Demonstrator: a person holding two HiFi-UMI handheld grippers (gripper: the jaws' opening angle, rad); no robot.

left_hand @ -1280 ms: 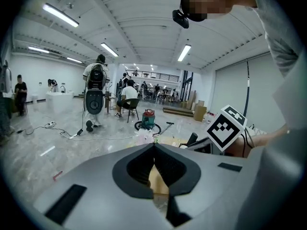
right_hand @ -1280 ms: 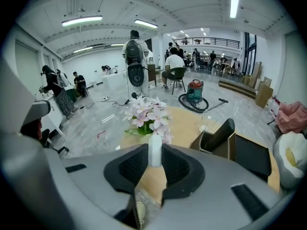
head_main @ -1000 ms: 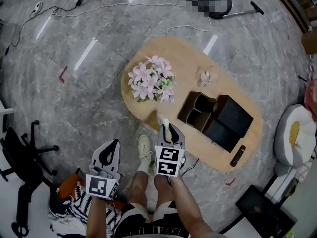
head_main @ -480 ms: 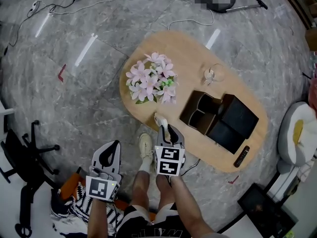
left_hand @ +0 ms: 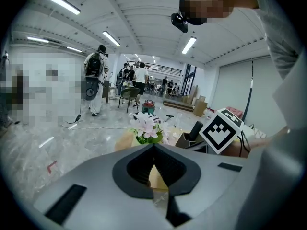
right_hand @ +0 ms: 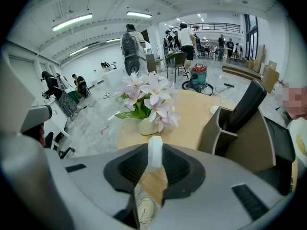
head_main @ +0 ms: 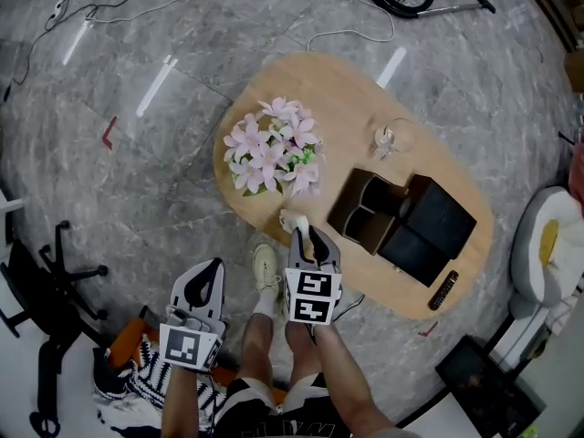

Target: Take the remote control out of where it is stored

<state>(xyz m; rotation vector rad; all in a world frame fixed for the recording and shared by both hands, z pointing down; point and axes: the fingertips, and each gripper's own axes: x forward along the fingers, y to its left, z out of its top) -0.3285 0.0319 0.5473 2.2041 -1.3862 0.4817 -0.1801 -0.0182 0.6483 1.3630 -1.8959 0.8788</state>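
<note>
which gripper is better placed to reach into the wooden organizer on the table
Right, probably. The right gripper is at the table edge, close to the wooden organizer, though its jaws hold a white object. The left gripper hangs over the floor, farther off.

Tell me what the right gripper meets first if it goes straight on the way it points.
Likely the wooden tabletop near its edge, just short of the flower vase; the white object held by the right gripper would touch first. Depth is uncertain.
</note>
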